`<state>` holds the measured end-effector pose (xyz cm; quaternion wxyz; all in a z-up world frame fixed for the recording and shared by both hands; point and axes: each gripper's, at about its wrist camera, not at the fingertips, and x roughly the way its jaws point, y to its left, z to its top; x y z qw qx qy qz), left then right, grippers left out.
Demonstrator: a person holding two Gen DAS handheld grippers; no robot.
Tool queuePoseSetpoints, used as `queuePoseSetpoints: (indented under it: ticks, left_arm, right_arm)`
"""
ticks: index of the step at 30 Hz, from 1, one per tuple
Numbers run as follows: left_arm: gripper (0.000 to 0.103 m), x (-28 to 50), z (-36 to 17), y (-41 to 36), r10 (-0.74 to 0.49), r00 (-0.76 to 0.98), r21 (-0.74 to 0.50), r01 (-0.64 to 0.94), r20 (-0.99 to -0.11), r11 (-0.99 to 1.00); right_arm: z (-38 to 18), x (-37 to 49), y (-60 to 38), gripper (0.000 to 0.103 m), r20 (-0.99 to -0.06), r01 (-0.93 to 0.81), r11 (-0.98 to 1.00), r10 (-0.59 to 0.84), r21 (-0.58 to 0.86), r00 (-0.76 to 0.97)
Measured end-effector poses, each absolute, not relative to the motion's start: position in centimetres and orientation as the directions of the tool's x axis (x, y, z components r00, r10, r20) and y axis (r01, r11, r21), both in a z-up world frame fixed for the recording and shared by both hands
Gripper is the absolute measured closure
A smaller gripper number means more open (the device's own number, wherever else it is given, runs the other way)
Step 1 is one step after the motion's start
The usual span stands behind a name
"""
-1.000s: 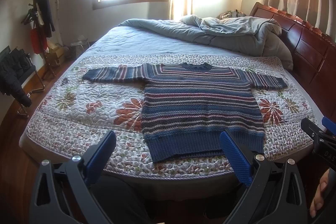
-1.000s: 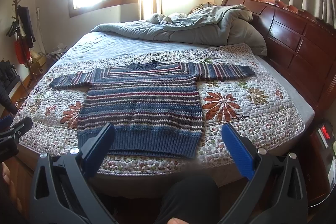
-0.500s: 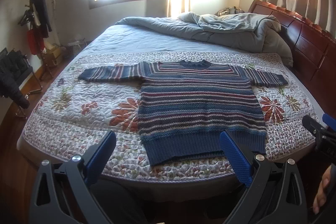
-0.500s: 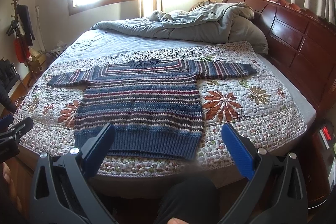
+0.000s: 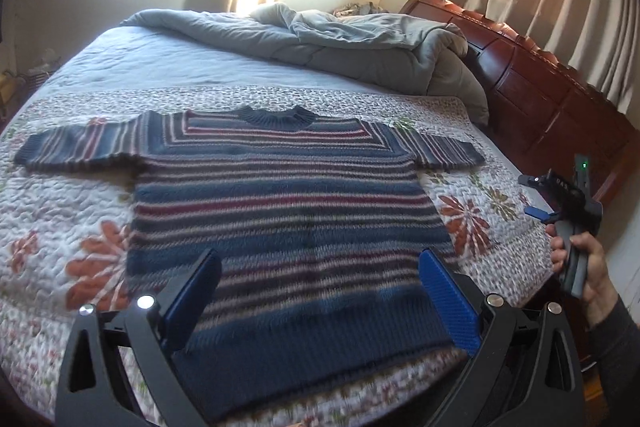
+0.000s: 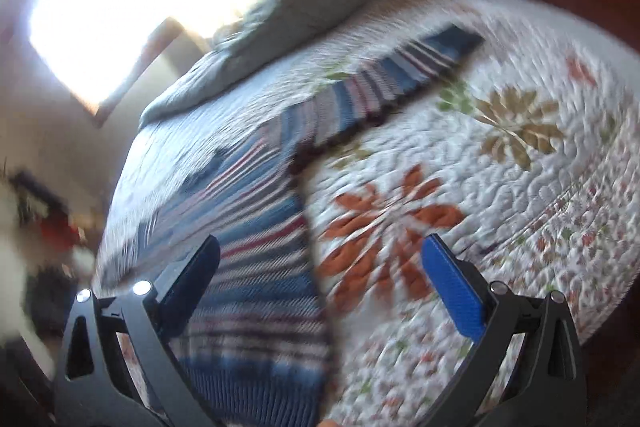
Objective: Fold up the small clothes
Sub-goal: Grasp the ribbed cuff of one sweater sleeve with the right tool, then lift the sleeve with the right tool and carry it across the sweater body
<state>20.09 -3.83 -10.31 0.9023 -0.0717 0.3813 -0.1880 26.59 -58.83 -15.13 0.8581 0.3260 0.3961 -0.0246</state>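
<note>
Striped knit sweater [image 5: 280, 211]: flat on floral quilt [image 5: 60, 211], both sleeves spread, hem nearest left gripper
Left gripper [image 5: 320, 301]: jaws wide apart, empty, above hem, 2 blue pads either side of lower body
Right gripper [image 6: 320, 291]: jaws spread, empty, tilted; sweater's side edge runs between its fingers, sleeve ahead; view blurred
Right hand [image 5: 588, 267]: on right gripper's handle, right of left gripper
Duvet [image 5: 340, 43]: bunched far side, beyond collar

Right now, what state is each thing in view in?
Striped sweater: spread flat, unfolded, sleeves out to both sides.
Floral quilt: laid flat under the sweater.
Grey duvet: bunched up by the headboard.
Left gripper: open, empty, above the sweater's hem.
Right gripper: open, empty, view tilted and blurred.
</note>
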Motion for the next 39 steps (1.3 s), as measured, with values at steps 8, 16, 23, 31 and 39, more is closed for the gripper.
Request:
queuePoseSetpoints:
  ticks: [8, 16, 23, 31, 39]
  left_arm:
    - [0.004, 30.7, -16.6, -8.8, -0.448, 0.553, -0.318, 0.32, -0.703, 0.893]
    - [0.004, 33.7, -20.8, -12.6, -0.492, 0.481, -0.367, 0.334, -0.725, 0.868]
    - [0.004, 33.9, -21.2, -12.2, -0.513, 0.49, -0.399, 0.324, -0.705, 0.858]
    - [0.004, 34.0, -20.4, -11.6, -0.535, 0.518, -0.41, 0.344, -0.668, 0.845]
    - [0.004, 34.3, -22.3, -11.0, -0.502, 0.51, -0.374, 0.339, -0.698, 0.863]
  right_arm:
    - [-21.9, 36.3, -73.4, 0.055, -0.573, 0.394, 0.497, 0.281, 0.773, 0.77]
    - [-25.5, 43.1, -79.2, 0.066, -0.588, 0.461, 0.432, 0.226, 0.775, 0.777]
    - [-28.3, 46.0, -82.0, 0.064, -0.652, 0.561, 0.381, 0.17, 0.735, 0.739]
    - [-28.2, 48.3, -82.2, 0.068, -0.635, 0.526, 0.424, 0.167, 0.737, 0.755]
    - [-23.3, 50.0, -79.5, 0.094, -0.647, 0.491, 0.561, 0.108, 0.666, 0.754]
